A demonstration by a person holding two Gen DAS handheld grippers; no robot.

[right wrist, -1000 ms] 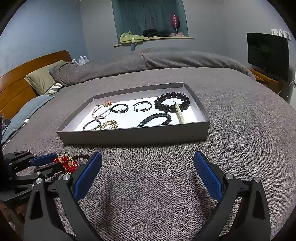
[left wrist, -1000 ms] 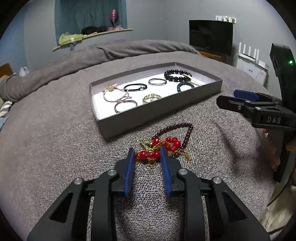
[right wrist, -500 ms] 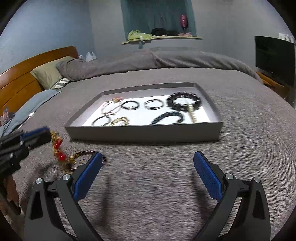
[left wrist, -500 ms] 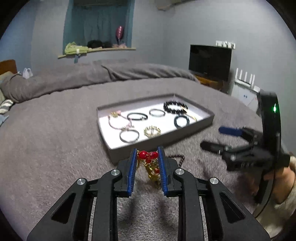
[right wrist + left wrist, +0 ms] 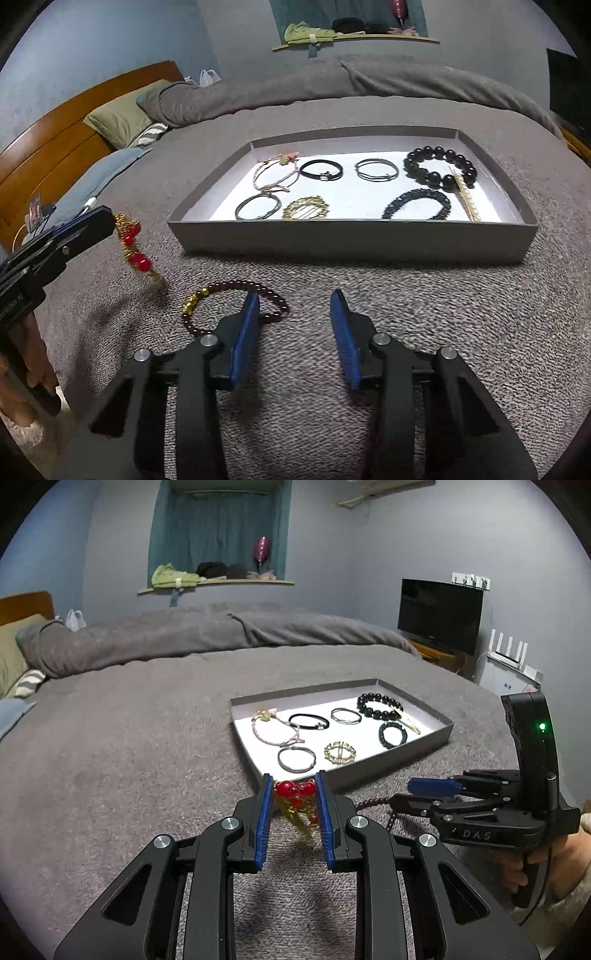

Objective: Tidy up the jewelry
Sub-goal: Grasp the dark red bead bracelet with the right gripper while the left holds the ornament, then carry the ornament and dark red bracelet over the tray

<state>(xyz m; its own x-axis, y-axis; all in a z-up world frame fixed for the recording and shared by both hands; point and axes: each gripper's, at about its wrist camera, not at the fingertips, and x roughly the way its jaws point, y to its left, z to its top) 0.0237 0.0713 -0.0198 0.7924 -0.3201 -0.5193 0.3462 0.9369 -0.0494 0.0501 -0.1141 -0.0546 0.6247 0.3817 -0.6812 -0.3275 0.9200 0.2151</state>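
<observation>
Two tongs: L [image 5: 293, 788] w/ red-gold bracelet [image 5: 295, 794] (R [image 5: 294, 302] closing, empty)

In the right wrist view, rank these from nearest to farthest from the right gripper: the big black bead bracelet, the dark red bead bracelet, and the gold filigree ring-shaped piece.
1. The dark red bead bracelet lies on the bedspread, at the right gripper's left fingertip; the jaws are closing.
2. The gold filigree piece is in the tray's front row.
3. The big black bead bracelet is in the tray's back right.
</observation>
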